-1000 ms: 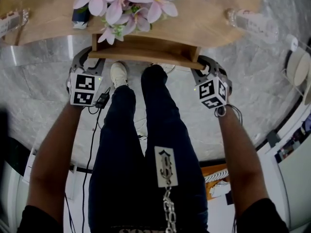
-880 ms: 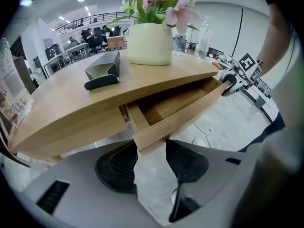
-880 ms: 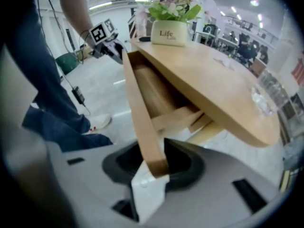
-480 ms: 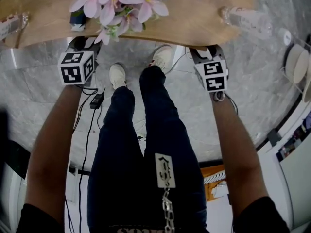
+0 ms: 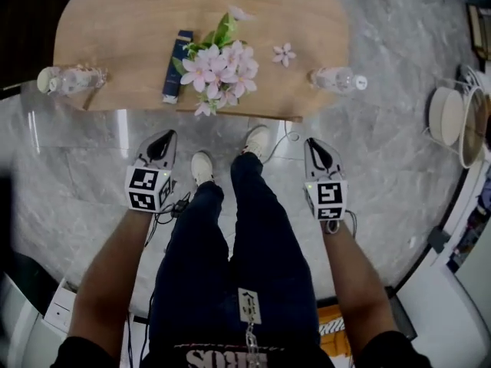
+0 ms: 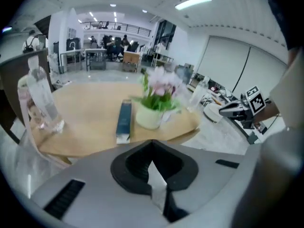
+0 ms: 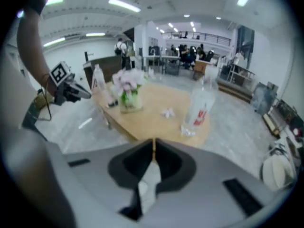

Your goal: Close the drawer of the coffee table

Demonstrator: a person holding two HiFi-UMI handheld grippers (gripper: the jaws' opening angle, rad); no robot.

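Note:
The oval wooden coffee table (image 5: 115, 52) lies ahead of me, and no drawer sticks out past its near edge (image 5: 272, 117). My left gripper (image 5: 163, 146) hangs in the air short of that edge, left of my legs. Its jaws are shut, tip against tip, with nothing between them. My right gripper (image 5: 316, 148) is level with it on the other side, also shut and empty. In the left gripper view the shut left gripper (image 6: 152, 141) points over the table top (image 6: 85, 113). The right gripper (image 7: 153, 141) points the same way at the table (image 7: 152, 103).
On the table stand a vase of pink flowers (image 5: 219, 64), a dark blue box (image 5: 176, 66), a loose blossom (image 5: 285, 53) and two clear plastic bottles (image 5: 73, 79) (image 5: 336, 79). My legs and white shoes (image 5: 202, 165) are between the grippers. A white round stand (image 5: 445, 117) sits far right.
The drawer that stuck out from under the table a second ago no longer shows. Both grippers have risen and drawn back from the table edge, and their jaws have closed.

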